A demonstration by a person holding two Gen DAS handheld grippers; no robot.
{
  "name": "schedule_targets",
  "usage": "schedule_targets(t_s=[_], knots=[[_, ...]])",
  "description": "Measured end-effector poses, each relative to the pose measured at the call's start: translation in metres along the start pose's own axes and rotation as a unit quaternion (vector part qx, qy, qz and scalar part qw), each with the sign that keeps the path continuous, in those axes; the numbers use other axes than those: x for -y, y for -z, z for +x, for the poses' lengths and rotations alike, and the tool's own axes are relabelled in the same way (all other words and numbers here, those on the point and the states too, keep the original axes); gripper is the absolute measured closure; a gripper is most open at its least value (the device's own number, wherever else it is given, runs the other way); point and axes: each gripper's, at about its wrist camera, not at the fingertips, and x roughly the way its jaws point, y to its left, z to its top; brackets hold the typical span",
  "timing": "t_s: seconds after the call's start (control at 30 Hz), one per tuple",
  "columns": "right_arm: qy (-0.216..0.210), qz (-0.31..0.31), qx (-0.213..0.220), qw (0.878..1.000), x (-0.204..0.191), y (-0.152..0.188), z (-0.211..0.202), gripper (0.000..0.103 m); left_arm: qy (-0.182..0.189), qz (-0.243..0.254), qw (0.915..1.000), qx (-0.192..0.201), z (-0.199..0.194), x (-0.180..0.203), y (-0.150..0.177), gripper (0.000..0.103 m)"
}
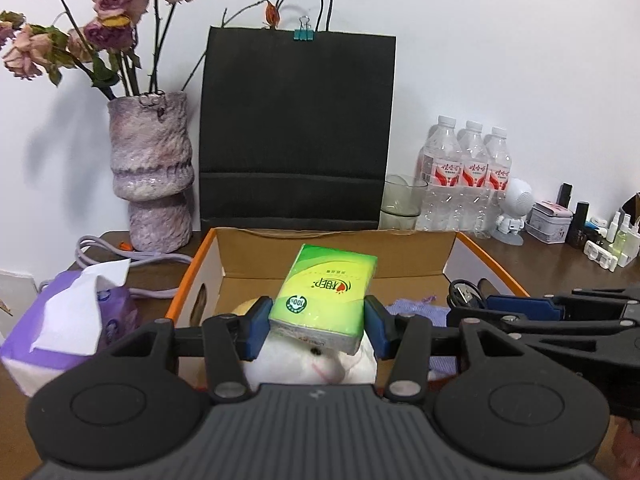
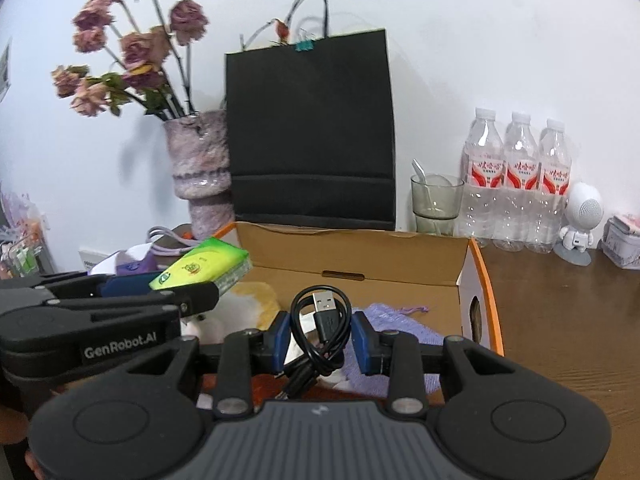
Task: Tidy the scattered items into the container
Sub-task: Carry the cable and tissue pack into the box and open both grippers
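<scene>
A: So, your left gripper (image 1: 318, 322) has its blue pads clamped on the green and yellow tissue packet (image 1: 326, 294). The packet's long axis runs away from you, far end tipped up, its print upside down to the camera. It hangs over the open cardboard box with orange edges (image 1: 182, 280), above a white soft thing (image 1: 316, 364) that I can't make out.

B: And my right one?

A: Your right gripper (image 2: 320, 338) holds the coiled black USB cable (image 2: 320, 332) between its pads. The silver plug stands at the top, and the loop's long axis is upright. The cable's lower end drops behind the gripper body, so that part is hidden. It too sits over the box (image 2: 478, 276), above a lilac knitted cloth (image 2: 394, 326).

B: How do the two stand together?

A: Side by side. In the right view the packet (image 2: 204, 266) shows at the left, beside the left gripper's body (image 2: 92, 320), with its near end hidden. Behind the box stands a black paper bag (image 1: 298, 128).
</scene>
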Motion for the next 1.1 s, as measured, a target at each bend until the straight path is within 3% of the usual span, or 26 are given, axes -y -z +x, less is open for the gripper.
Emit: schedule_targets(t_s=[0.2, 0.23, 0.27, 0.3, 0.33, 0.37, 0.4, 0.47, 1.1], knots=[[0.006, 0.013, -0.001, 1.0, 0.007, -0.003, 0.02, 0.071, 0.0, 0.002, 1.0, -0.009, 0.02, 0.0, 0.001, 0.052], [0.008, 0.013, -0.003, 1.0, 0.008, -0.004, 0.023, 0.071, -0.001, 0.001, 0.9999, -0.011, 0.022, 0.0, 0.0, 0.049], [0.008, 0.013, -0.007, 1.0, 0.009, -0.005, 0.025, 0.07, -0.003, -0.001, 0.9999, -0.012, 0.023, -0.002, 0.0, 0.036], [0.008, 0.013, -0.012, 1.0, 0.009, -0.006, 0.028, 0.068, -0.011, -0.006, 0.9999, -0.01, 0.023, -0.004, -0.001, 0.029], [0.007, 0.016, -0.014, 1.0, 0.011, -0.007, 0.029, 0.062, -0.026, -0.01, 0.9996, -0.003, 0.022, -0.006, -0.001, 0.017], [0.012, 0.022, -0.011, 1.0, 0.013, -0.007, 0.028, 0.048, -0.039, -0.013, 0.9991, 0.004, 0.02, -0.009, -0.001, 0.004], [0.021, 0.027, -0.007, 0.999, 0.016, -0.008, 0.027, 0.027, -0.049, -0.019, 0.9986, 0.009, 0.018, -0.013, -0.001, 0.0], [0.029, 0.033, 0.002, 0.999, 0.022, -0.01, 0.023, 0.004, -0.051, -0.035, 0.9981, 0.006, 0.017, -0.022, -0.004, 0.0], [0.026, 0.034, 0.007, 0.999, 0.028, -0.01, 0.003, 0.002, -0.034, -0.022, 0.9992, 0.0, -0.001, -0.019, 0.003, 0.0]])
